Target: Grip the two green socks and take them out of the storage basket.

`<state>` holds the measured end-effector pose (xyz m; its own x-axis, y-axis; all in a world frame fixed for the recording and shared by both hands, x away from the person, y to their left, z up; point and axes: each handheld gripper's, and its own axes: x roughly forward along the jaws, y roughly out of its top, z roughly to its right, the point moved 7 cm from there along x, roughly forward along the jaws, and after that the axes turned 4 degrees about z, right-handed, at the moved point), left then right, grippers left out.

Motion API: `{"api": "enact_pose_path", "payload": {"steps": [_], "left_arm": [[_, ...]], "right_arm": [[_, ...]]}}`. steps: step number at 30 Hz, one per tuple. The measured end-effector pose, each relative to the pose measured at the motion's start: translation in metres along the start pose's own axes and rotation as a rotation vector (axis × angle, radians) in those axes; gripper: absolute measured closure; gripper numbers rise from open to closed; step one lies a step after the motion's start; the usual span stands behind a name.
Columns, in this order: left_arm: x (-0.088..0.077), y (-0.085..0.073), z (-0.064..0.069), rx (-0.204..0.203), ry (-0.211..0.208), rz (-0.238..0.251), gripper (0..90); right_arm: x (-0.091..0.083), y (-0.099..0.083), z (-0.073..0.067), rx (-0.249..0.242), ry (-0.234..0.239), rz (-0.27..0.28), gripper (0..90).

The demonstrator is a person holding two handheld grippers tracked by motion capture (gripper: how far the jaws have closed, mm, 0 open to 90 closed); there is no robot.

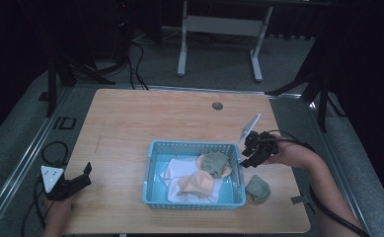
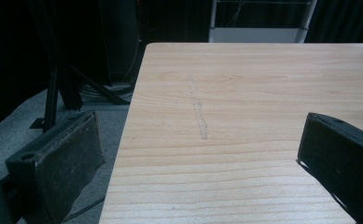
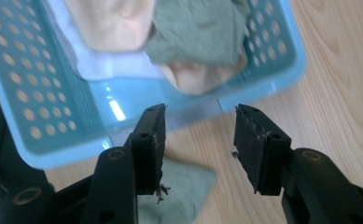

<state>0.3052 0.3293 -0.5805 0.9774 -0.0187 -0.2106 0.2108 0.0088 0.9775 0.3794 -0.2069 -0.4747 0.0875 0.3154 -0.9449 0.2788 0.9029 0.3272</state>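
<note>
A light-blue perforated basket [image 1: 152, 170] sits on the wooden table and holds white [image 1: 175, 169], peach [image 1: 197, 181] and green [image 1: 215, 163] cloths. Another green cloth [image 1: 258, 188] lies on the table just right of the basket. My right gripper [image 1: 245, 159] hovers at the basket's right rim, open and holding nothing. In the right gripper view its jaws frame the basket rim [image 3: 193, 107], with the green cloth in the basket [image 3: 195, 39] beyond and the loose green cloth [image 3: 184, 189] below. My left gripper [image 1: 83, 175] rests open at the table's left front edge.
A small dark round hole [image 1: 217, 105] marks the table's far side. Bare wood [image 2: 244, 93] spreads ahead of the left gripper, with the table's left edge and dark stand legs [image 2: 53, 84] beside it. A white desk frame [image 1: 219, 29] stands beyond the table.
</note>
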Motion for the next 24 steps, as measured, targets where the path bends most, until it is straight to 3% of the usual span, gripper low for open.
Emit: {"api": "enact_pose_path", "payload": {"steps": [11, 20, 24], "left_arm": [[0.0, 0.0, 0.0, -0.003, -0.004, 0.002, 0.4], [0.0, 0.0, 0.0, -0.003, -0.009, 0.002, 0.4], [0.0, 0.0, 0.0, -0.003, -0.011, 0.003, 0.4]], "right_arm": [[0.022, 0.035, -0.012, -0.089, 0.025, -0.042, 54.0], [0.043, 0.05, -0.014, -0.116, 0.04, -0.064, 53.7], [0.053, 0.051, -0.008, -0.118, 0.028, -0.08, 51.3]]}}
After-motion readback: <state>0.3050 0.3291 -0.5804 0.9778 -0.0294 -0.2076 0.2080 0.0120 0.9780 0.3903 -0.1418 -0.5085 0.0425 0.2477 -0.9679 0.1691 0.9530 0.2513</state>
